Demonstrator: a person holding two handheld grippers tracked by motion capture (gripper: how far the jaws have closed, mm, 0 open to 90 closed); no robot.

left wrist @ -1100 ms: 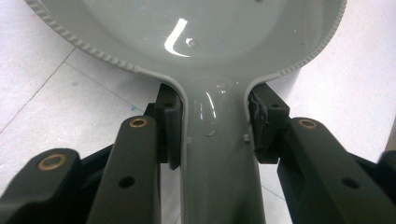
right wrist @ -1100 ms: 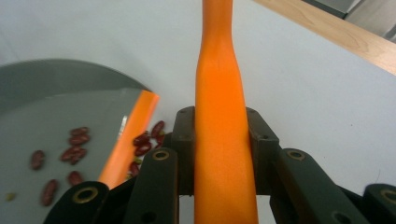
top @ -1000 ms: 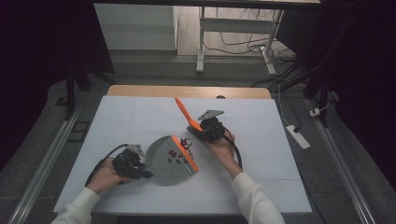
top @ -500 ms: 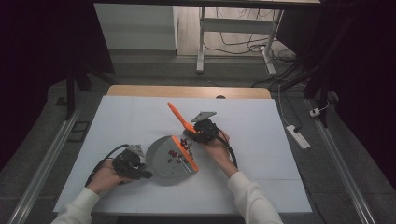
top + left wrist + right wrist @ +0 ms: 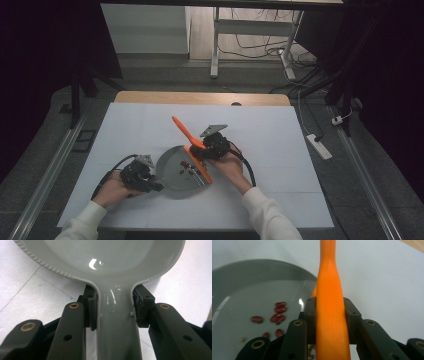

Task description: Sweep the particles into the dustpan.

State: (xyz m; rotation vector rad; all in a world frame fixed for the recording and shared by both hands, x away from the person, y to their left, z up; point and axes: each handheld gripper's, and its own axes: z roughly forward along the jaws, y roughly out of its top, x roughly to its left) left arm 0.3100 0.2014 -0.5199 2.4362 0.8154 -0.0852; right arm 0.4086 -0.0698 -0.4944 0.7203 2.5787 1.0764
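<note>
Beans [image 5: 277,313] lie in the grey pan [image 5: 172,160] on the table [image 5: 280,150]; left claw [image 5: 152,185] clamps its handle [image 5: 115,322], right claw [image 5: 200,152] clamps the orange spatula [image 5: 329,310].

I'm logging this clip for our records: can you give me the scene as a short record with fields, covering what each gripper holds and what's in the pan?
surface: white table
left gripper: shut on the grey pan's handle, jaws pressing both sides
right gripper: shut on the orange spatula
pan: grey, resting on the table
spatula position: blade end over the pan's right rim, handle pointing up and away
pan contents: a few red beans loose on the pan floor
</note>
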